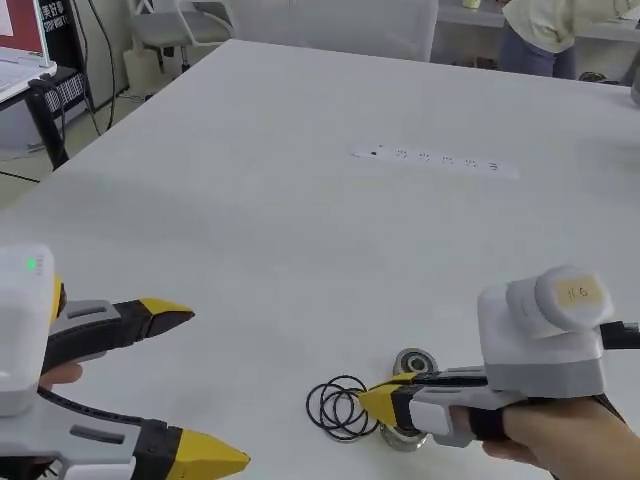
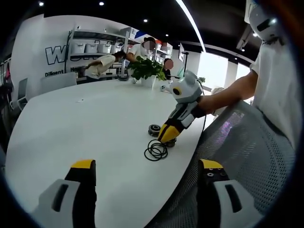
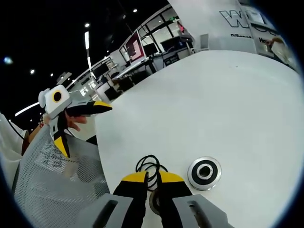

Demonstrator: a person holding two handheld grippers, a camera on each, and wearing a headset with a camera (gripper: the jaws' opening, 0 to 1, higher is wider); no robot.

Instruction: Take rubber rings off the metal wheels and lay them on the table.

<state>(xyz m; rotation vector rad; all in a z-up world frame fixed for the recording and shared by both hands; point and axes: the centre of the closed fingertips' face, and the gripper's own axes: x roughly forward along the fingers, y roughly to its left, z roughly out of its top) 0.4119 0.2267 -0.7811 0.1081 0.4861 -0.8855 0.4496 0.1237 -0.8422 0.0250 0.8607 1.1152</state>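
Several loose black rubber rings [image 1: 338, 405] [image 2: 156, 150] [image 3: 148, 166] lie in a tangle on the white table [image 1: 300, 220]. One metal wheel [image 1: 414, 361] [image 2: 154, 129] [image 3: 204, 173] lies flat just beyond them. A second wheel [image 1: 405, 437] [image 2: 171, 142] [image 3: 154, 202] sits under my right gripper [image 1: 385, 400] [image 3: 153, 179]. Its yellow-tipped jaws are nearly together over that wheel, with a thin black ring between them. My left gripper [image 1: 195, 385] [image 2: 147, 171] stands wide open at the table's near left, apart from the rings and holding nothing.
A white power strip [image 1: 435, 160] lies further back on the table. A mesh chair back [image 2: 228, 142] stands against the table's near edge. A potted plant [image 2: 145, 69] and people are at the far end, and an office chair [image 1: 180, 25] stands beyond the table.
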